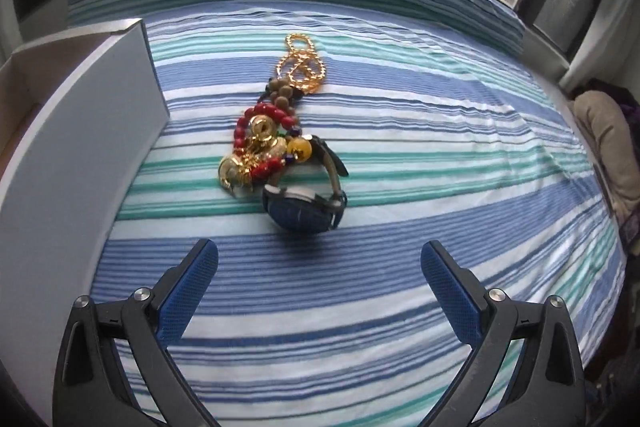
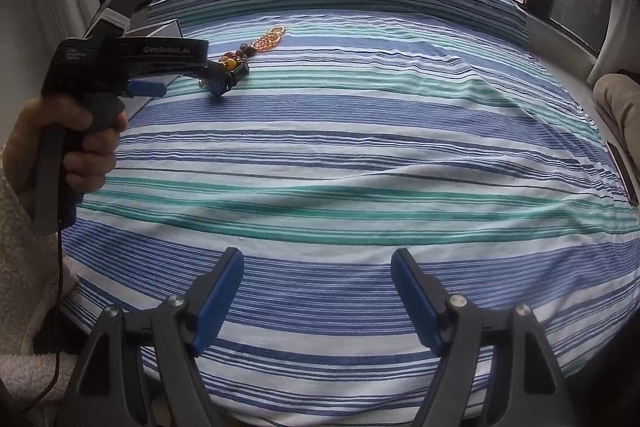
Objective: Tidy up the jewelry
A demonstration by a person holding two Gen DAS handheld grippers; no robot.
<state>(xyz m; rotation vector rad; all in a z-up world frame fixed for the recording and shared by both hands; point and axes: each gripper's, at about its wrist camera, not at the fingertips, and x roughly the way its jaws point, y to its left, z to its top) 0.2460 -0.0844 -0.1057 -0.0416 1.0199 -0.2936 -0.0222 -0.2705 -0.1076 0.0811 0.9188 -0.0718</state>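
**Jewelry pile straight ahead of my left gripper**

Jewelry (image 1: pixel 280 135) lies heaped in one tangled line on the striped bedsheet (image 1: pixel 440 155), its long axis running away from me toward the window. Nearest my left gripper (image 1: pixel 319 259) sits a blue-faced wristwatch (image 1: pixel 304 211), tipped on its side with the strap looped up. Behind it come a red bead bracelet (image 1: pixel 256 123) mixed with gold charms and a yellow bead, then brown wooden beads (image 1: pixel 284 95), and farthest off a gold ball chain (image 1: pixel 300 67). The pieces touch and overlap, so I judge that lifting one may drag its neighbours.

My left gripper is spread wide and holds nothing, with the watch just beyond and between its blue pads (image 1: pixel 188 291). A white box (image 1: pixel 80 131) stands open just to the left of the pile; I take it as the likely destination.

My right gripper (image 2: pixel 317 263) is likewise spread and empty, over bare sheet, well apart from the pile. So the left is plainly the nearer tool.

The right wrist view shows what the left cannot: my left hand (image 2: pixel 84 143) on the handle, the tool aimed at the watch. It hides most of the box, though.
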